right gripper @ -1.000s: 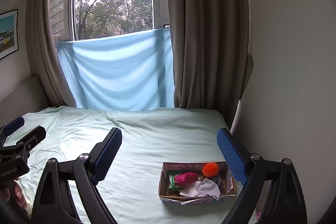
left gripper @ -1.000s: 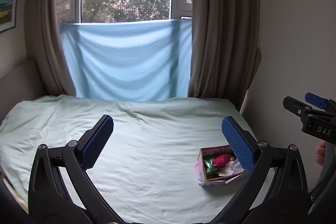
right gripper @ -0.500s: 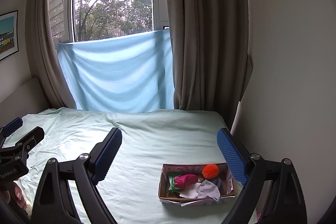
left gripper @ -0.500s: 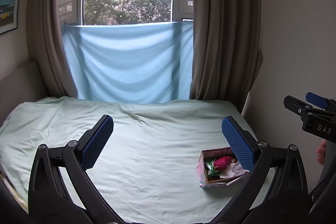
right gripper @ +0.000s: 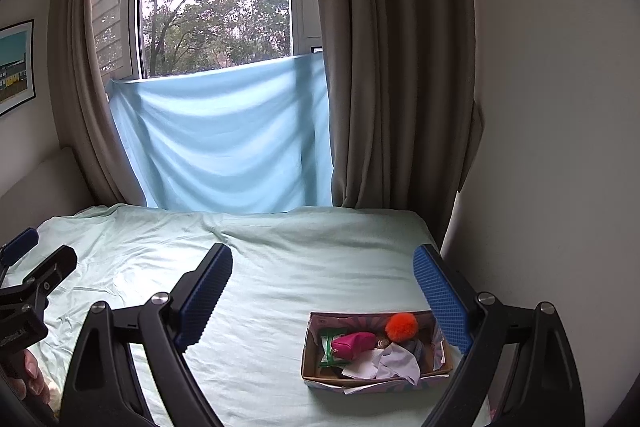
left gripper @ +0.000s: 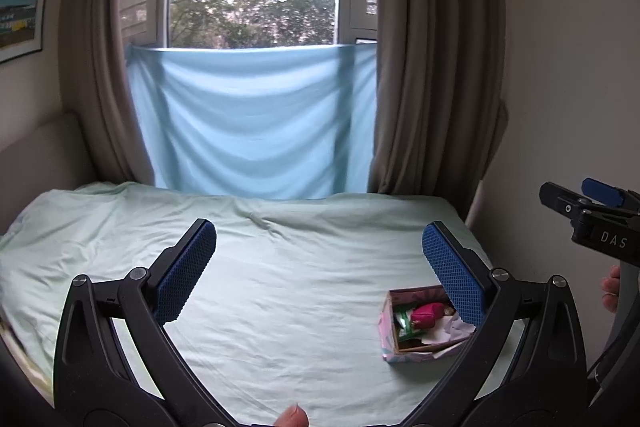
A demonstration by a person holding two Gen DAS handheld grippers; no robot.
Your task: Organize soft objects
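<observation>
Here the pale green sheeted bed [right gripper: 280, 267] carries a small open cardboard box [right gripper: 312, 347] near its right edge, holding an orange pompom [right gripper: 401, 326], a magenta pouch [right gripper: 354, 342] and white cloth [right gripper: 396, 363]. Above the box, the left gripper [left gripper: 320, 263] and right gripper [right gripper: 322, 291] hang with jaws wide apart, empty. Sorting seems done or unstarted; next, probably, descend toward the box.

Home bedroom, made bed [right gripper: 304, 267], curtained window [right gripper: 216, 7], framed picture [left gripper: 20, 11]

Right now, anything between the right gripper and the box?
Nothing: in the right wrist view only bare bedsheet lies between the open right gripper and the box of soft things.
</observation>
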